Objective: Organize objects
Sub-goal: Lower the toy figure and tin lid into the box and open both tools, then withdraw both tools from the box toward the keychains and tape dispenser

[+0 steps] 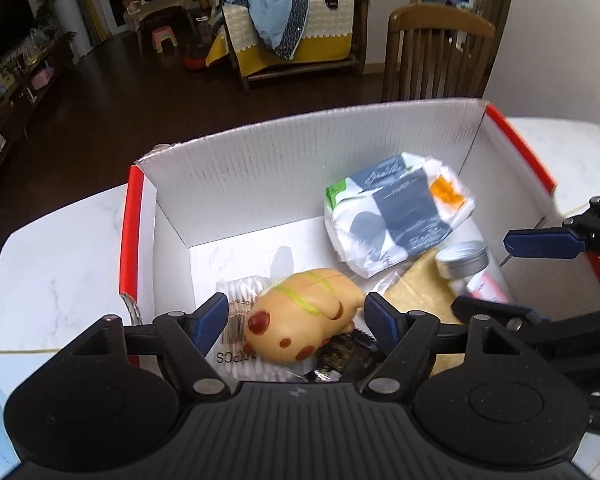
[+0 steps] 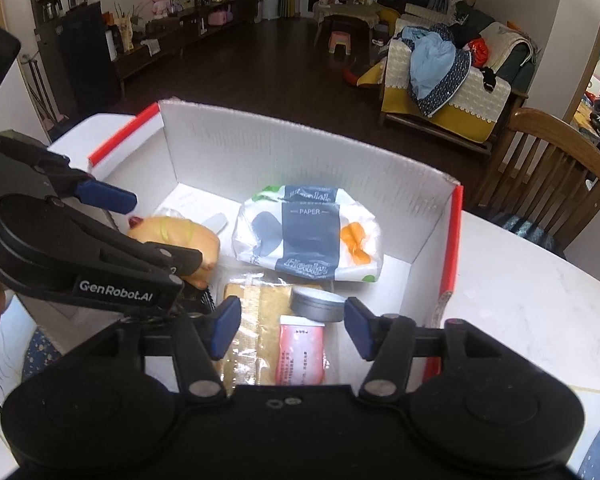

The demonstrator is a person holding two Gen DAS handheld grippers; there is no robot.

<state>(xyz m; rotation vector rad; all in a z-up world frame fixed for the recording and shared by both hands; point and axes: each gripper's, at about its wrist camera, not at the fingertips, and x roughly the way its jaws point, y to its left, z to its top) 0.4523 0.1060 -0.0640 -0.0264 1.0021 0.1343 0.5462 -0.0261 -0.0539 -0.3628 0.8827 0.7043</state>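
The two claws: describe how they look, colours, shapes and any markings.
Both are matte black plastic. The left claw and the right claw each carry two dark blue pads on black linkage arms with silver pivot pins, above a ribbed black body flanked by two round housings. In the right wrist view, white "GenRobot.AI" lettering runs along the left claw's side.

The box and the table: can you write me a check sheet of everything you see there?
Surface: white marble-look table, bare to the right of the box.
Job's things: white box with red edges holding a yellow spotted toy, tissue pack, round silver tin, pink packet, cotton swab bag, tan pad.
Clutter: nothing seen on the table itself.
Grippers: left gripper open around the toy, not pressing it; right gripper open over the tin and pink packet.
Cables: nothing seen.
Surroundings: wooden chair, sofa piled with clothes, dark floor.
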